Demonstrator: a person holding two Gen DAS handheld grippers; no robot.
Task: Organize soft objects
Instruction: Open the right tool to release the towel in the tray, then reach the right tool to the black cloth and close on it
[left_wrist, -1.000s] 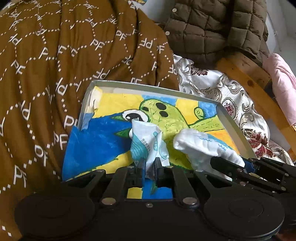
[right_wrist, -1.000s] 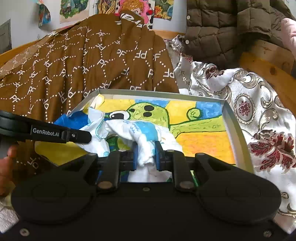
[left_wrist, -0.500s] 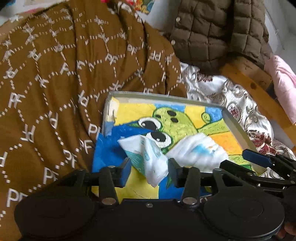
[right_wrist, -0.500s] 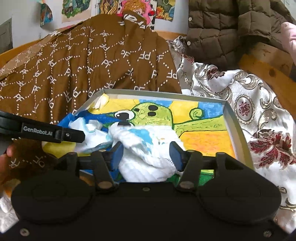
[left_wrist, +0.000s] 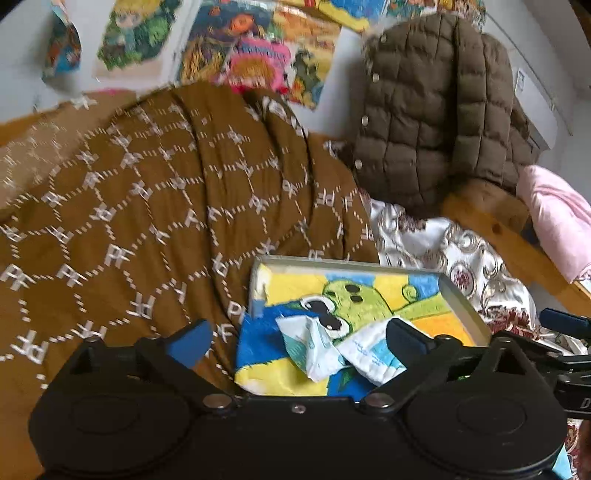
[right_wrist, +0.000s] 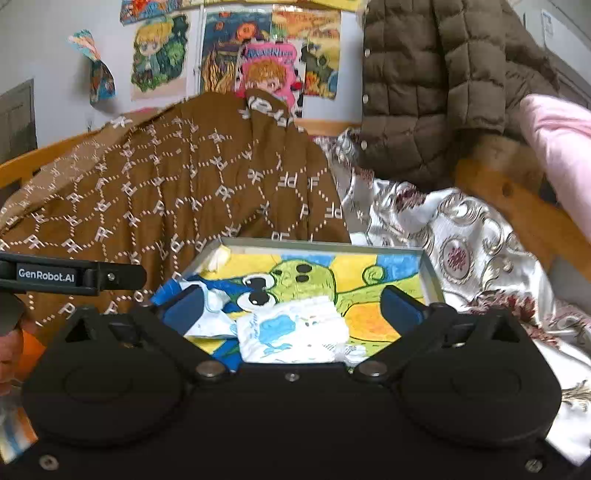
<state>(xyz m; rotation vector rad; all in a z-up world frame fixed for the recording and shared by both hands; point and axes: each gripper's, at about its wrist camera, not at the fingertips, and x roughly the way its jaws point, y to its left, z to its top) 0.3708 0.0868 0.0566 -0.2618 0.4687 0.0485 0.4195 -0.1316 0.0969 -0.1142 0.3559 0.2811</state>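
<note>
Both the left gripper (left_wrist: 299, 341) and right gripper (right_wrist: 291, 302) have just been opening and stand spread, pinching nothing. Two white-and-blue soft packs (right_wrist: 295, 328) lie just ahead between their fingers, side by side in the painted tray (right_wrist: 428, 269). Beyond it rise a brown quilt (left_wrist: 166, 206) and puffer jacket (left_wrist: 436, 110); nothing blocks either gripper.

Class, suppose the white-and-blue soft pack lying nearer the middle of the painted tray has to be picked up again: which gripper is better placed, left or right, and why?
Probably the right gripper: its jaws, just opened, stand wide either side of that pack. The left gripper, also just opened, frames the crumpled pack nearer the tray edge instead.
</note>
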